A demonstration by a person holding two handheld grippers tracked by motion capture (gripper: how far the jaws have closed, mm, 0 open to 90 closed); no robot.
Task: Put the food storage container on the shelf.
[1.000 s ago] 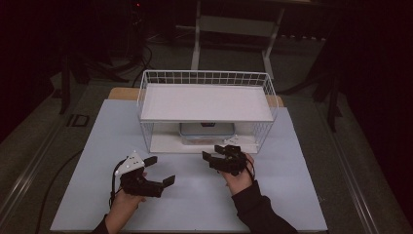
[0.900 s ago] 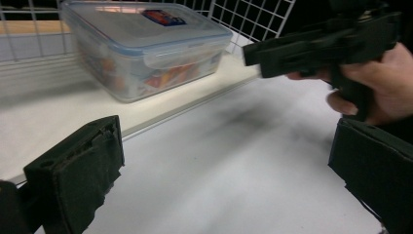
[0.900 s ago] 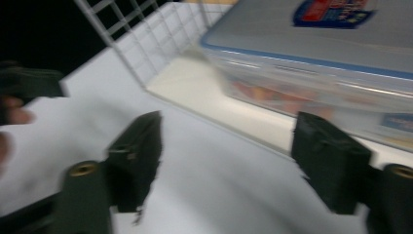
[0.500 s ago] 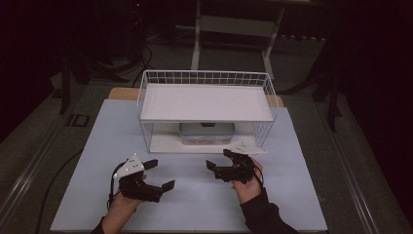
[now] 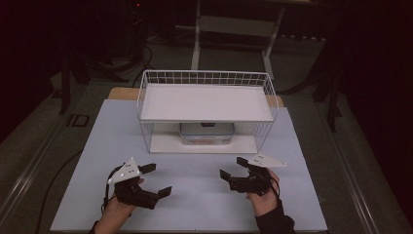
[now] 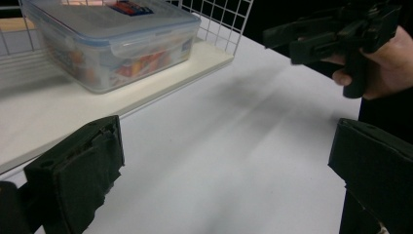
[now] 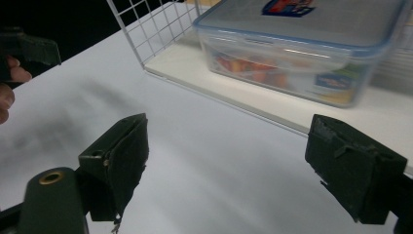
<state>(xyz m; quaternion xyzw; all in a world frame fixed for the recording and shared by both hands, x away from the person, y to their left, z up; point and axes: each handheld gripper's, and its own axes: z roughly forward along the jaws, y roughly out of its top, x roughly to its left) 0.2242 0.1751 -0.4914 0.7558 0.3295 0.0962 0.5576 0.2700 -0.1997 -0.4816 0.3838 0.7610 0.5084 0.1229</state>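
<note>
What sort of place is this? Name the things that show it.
Probably a lab or recording workspace: a white table in a dark room, a wire shelf rack holding a clear food box, and cables on the floor.

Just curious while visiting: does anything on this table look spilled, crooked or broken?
Nothing stands out. The lidded plastic box sits level on the lower shelf of the wire rack, lid closed, and the white table shows no spill.

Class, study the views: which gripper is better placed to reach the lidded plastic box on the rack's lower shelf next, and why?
Probably the right gripper: its open jaws sit nearer the plastic box, and the box lies almost straight ahead in the right gripper view. The left gripper sits farther off, angled across the table.
</note>
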